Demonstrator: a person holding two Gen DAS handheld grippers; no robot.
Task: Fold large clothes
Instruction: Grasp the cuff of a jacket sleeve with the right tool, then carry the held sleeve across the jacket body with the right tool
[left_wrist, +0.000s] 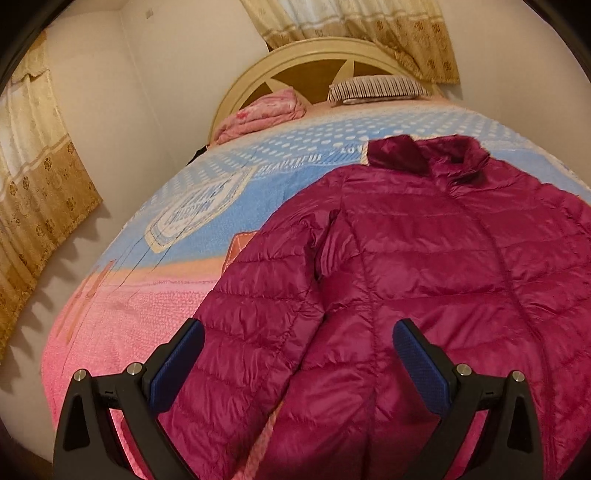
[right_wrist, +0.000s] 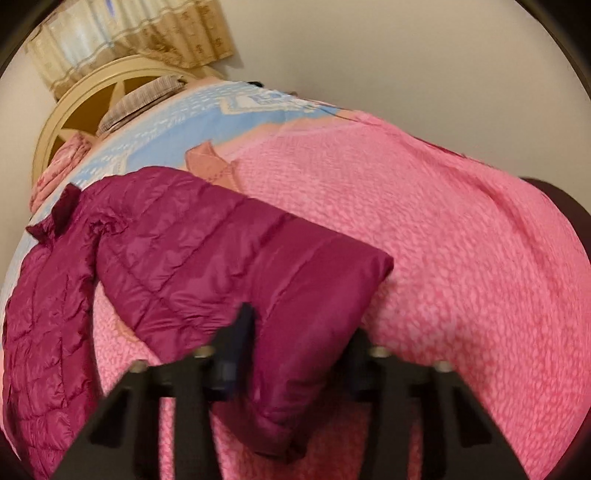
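Note:
A magenta quilted puffer jacket (left_wrist: 424, 258) lies flat on the bed, collar toward the headboard. My left gripper (left_wrist: 299, 332) is open and hovers above the jacket's left sleeve and lower body, touching nothing. In the right wrist view the jacket's right sleeve (right_wrist: 240, 258) stretches out toward me, and its cuff end lies between the fingers of my right gripper (right_wrist: 303, 332). The jaws stand apart around the sleeve. The view is blurred, so I cannot tell whether the pads touch the fabric.
The bed has a pink and blue blanket (left_wrist: 147, 295) (right_wrist: 461, 240). A folded pink quilt (left_wrist: 258, 114) and a striped pillow (left_wrist: 376, 86) lie by the cream headboard (left_wrist: 295, 59). Curtains (left_wrist: 33, 177) hang at the left wall. The bed's edge is near me.

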